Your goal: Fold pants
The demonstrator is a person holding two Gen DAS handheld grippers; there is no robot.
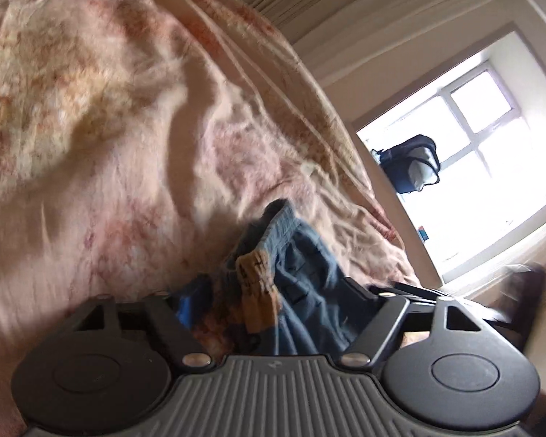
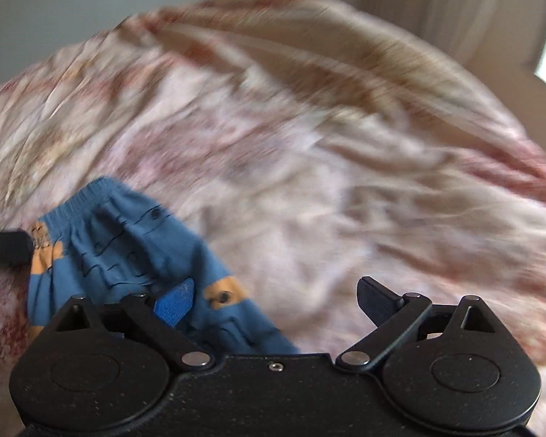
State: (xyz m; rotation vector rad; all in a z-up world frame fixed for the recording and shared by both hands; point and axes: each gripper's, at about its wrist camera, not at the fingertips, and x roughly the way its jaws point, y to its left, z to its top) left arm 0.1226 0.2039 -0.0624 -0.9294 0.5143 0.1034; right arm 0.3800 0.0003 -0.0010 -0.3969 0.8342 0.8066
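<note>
Left gripper [image 1: 273, 306] apart | right gripper [image 2: 273, 302] apart | pants [image 2: 127, 255] on bedspread [image 2: 309, 182]

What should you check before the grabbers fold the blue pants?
1. Pants in sight of both cameras: ok.
2. Pants lying flat on the bedspread: not ok, they are bunched up.
3. Right gripper open and ready: ok, jaws wide apart, nothing between them.
4. Left gripper open around the fabric: ok, jaws spread, though its fingertips are partly hidden.
5. Waistband easy to find: ok.
6. Picture sharp enough to aim: not ok, both views are blurred.
</note>
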